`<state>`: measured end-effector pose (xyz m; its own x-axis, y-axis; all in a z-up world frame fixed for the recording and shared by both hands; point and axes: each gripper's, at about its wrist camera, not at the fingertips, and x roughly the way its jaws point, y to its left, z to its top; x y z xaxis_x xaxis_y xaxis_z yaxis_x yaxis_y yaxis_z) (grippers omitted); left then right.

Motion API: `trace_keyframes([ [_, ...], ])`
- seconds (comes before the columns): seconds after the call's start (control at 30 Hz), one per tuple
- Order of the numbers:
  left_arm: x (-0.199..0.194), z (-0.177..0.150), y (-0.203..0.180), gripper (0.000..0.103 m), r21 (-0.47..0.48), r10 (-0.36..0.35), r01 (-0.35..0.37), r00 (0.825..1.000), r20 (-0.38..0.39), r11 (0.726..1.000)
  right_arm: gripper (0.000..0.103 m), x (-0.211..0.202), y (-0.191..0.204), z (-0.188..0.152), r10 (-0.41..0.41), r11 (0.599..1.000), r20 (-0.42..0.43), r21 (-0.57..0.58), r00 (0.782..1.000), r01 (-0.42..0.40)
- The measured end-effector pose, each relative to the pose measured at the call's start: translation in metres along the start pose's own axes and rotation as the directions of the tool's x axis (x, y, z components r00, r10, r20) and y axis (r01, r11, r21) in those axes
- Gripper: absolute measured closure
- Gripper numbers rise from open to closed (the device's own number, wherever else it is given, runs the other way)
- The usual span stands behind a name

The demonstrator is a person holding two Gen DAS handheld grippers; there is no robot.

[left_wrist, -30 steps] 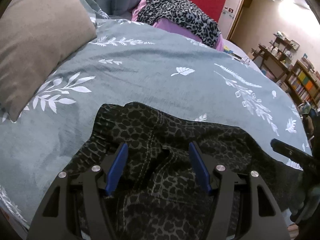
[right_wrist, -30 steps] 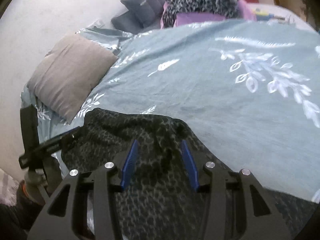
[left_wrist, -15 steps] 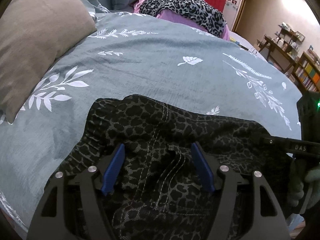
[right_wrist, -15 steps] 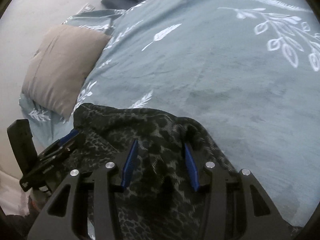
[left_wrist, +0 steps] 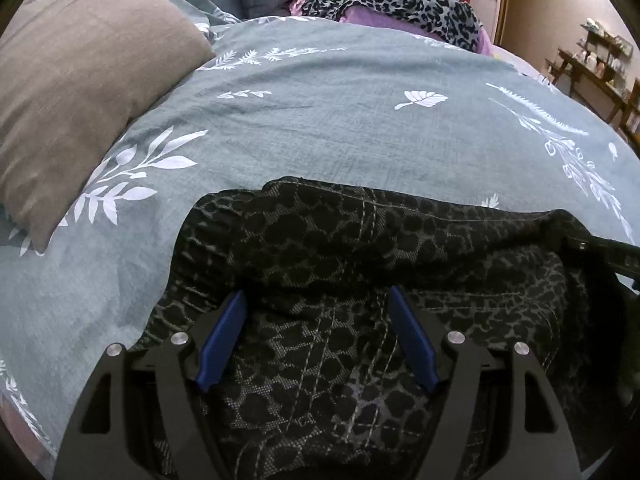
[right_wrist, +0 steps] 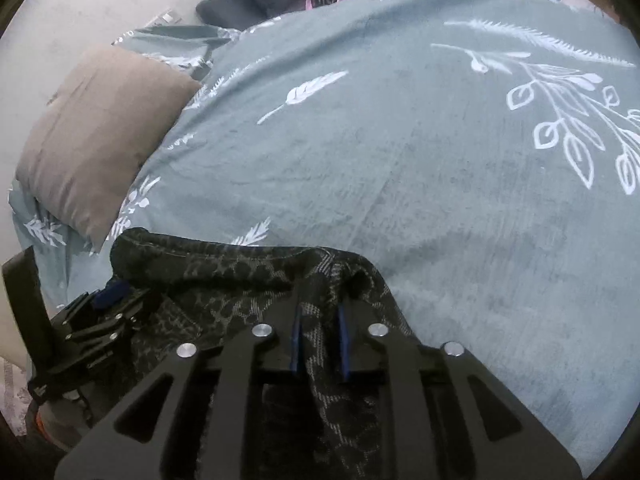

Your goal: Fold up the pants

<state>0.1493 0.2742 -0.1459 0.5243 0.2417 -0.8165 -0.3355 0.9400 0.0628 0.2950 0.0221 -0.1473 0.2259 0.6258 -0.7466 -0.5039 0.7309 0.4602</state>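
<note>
Closing right hand-held gripper [right_wrist: 319,309] pinching pants [right_wrist: 240,270]

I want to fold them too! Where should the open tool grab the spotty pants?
Probably the thick stitched waist edge of the pants, coming from above with one pad on each side. That edge sits raised off the blanket as a ridge just ahead of the left tool, so the pads can pinch it.

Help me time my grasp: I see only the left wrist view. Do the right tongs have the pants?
Observer: The right tongs are closing, with a fold of the pants between their pads.
Operator: Which part of the pants?
Observer: Their far right corner, where the edge humps up off the bedspread.
</note>
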Motion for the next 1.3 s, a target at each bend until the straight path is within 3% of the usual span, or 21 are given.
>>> trace_keyframes([
  [0.1, -0.001, 0.002, 0.001, 0.029, -0.002, 0.007, -0.007, 1.000, -0.012, 1.000, 0.046, -0.032, 0.001, -0.007, -0.020, 1.000, 0.100, 0.010, 0.995, 0.019],
  [0.13, -0.002, 0.003, -0.001, 0.029, 0.000, 0.014, -0.014, 1.000, -0.016, 1.000, 0.044, -0.042, 0.002, -0.010, -0.026, 1.000, 0.129, 0.006, 0.991, 0.026],
  [0.27, -0.016, 0.008, -0.013, 0.030, -0.002, 0.049, -0.049, 0.999, -0.005, 0.999, 0.044, -0.085, -0.003, -0.033, -0.097, 0.995, 0.204, -0.014, 0.974, 0.101],
  [0.4, -0.040, 0.009, -0.038, 0.030, 0.036, 0.034, -0.036, 0.998, 0.052, 0.999, 0.044, -0.115, -0.030, -0.064, -0.208, 0.978, 0.227, 0.064, 0.952, 0.198],
  [0.5, -0.056, 0.003, -0.071, 0.030, 0.077, -0.017, 0.012, 0.998, 0.069, 0.997, 0.044, -0.135, -0.050, -0.087, -0.243, 0.966, 0.241, 0.152, 0.939, 0.211],
  [0.67, -0.054, -0.019, -0.123, 0.030, 0.139, -0.097, 0.096, 0.995, -0.001, 0.986, 0.044, -0.164, -0.072, -0.121, -0.335, 0.934, 0.260, 0.220, 0.905, 0.282],
  [0.73, -0.049, -0.030, -0.141, 0.030, 0.184, -0.081, 0.083, 0.997, -0.016, 0.979, 0.044, -0.169, -0.085, -0.133, -0.361, 0.920, 0.236, 0.251, 0.902, 0.302],
  [0.8, -0.043, -0.041, -0.153, 0.029, 0.233, -0.023, 0.028, 0.999, -0.026, 0.972, 0.044, -0.172, -0.107, -0.146, -0.398, 0.892, 0.177, 0.303, 0.900, 0.334],
  [0.93, -0.036, -0.052, -0.155, 0.024, 0.253, 0.008, -0.001, 1.000, -0.026, 0.967, 0.044, -0.188, -0.124, -0.158, -0.386, 0.891, 0.201, 0.334, 0.900, 0.307],
  [1.1, -0.044, -0.050, -0.158, 0.024, 0.246, 0.018, -0.009, 0.999, -0.034, 0.969, 0.044, -0.229, -0.146, -0.174, -0.457, 0.844, 0.268, 0.433, 0.848, 0.318],
  [1.3, -0.064, -0.059, -0.195, 0.024, 0.303, -0.025, 0.027, 1.000, -0.011, 0.953, 0.044, -0.283, -0.187, -0.212, -0.599, 0.744, 0.274, 0.539, 0.753, 0.396],
])
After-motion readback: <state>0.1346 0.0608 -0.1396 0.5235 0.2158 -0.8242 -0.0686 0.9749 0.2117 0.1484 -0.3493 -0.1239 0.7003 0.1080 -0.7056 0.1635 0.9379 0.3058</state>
